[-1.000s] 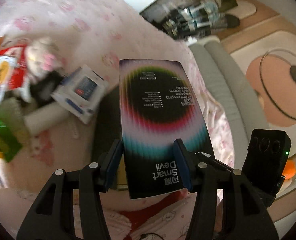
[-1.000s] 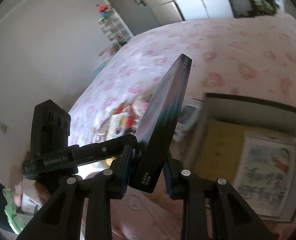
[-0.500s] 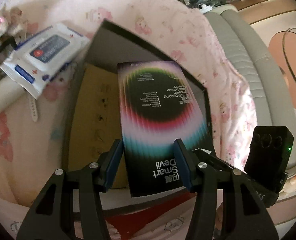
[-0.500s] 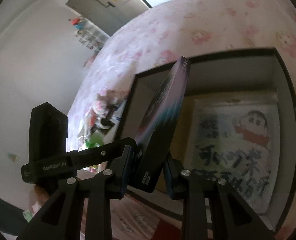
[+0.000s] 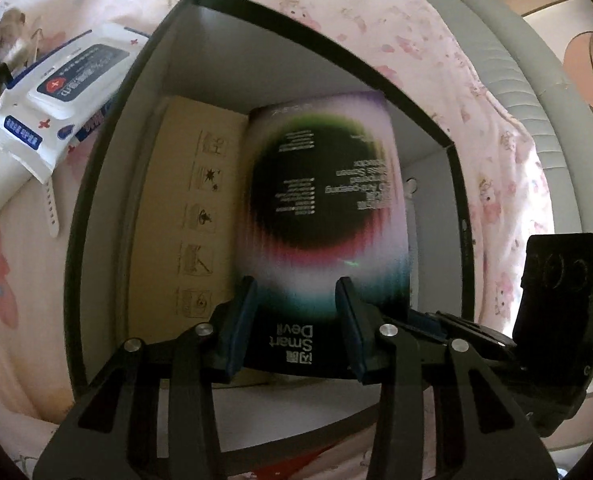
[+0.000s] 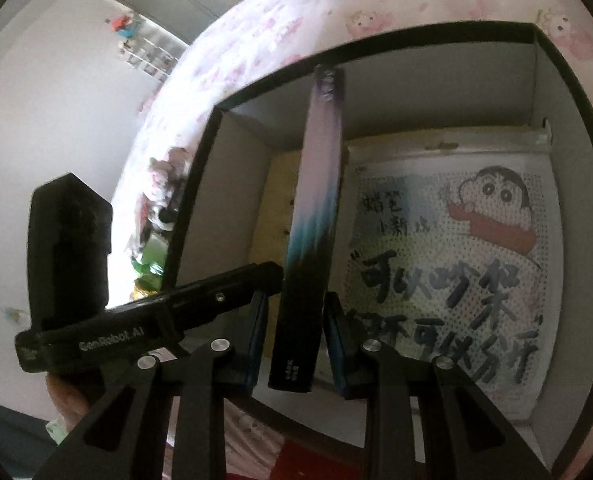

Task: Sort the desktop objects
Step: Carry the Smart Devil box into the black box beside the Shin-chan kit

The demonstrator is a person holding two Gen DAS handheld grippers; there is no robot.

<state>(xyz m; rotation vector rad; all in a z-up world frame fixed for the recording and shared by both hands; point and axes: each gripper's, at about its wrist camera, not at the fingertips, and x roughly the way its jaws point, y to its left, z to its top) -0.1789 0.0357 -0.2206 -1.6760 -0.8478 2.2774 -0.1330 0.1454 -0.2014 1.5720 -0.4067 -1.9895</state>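
The right gripper (image 6: pixel 294 332) has its jaws pinching the thin sides of the Smart Devil box (image 6: pixel 316 208) at its near end, so the box stands on its narrow edge and points away from the camera into the black storage box (image 6: pixel 376 40). The left gripper (image 5: pixel 296 320) comes to it from the side. Its jaws are closing, and the broad printed face of the Smart Devil box passes behind both pads and goes out past the right one, so nothing sits between them as far as I can see. The Smart Devil box is inside the walls of the storage box, above its middle, but I cannot tell if its lower edge already touches the bottom. On the one side of it a flat tan carton (image 5: pixel 184 220) with printed symbols lies on the bottom, and on the other side lies a white bag with a cartoon boy (image 6: pixel 456 260) and large brush letters. The storage box rests on a bed with a pink patterned sheet (image 5: pixel 476 100). Just outside its left wall lies a pack of wet wipes (image 5: pixel 56 96), with a white strap (image 5: pixel 50 208) beside it. Farther away on the bed there is a plush toy (image 6: pixel 164 176).
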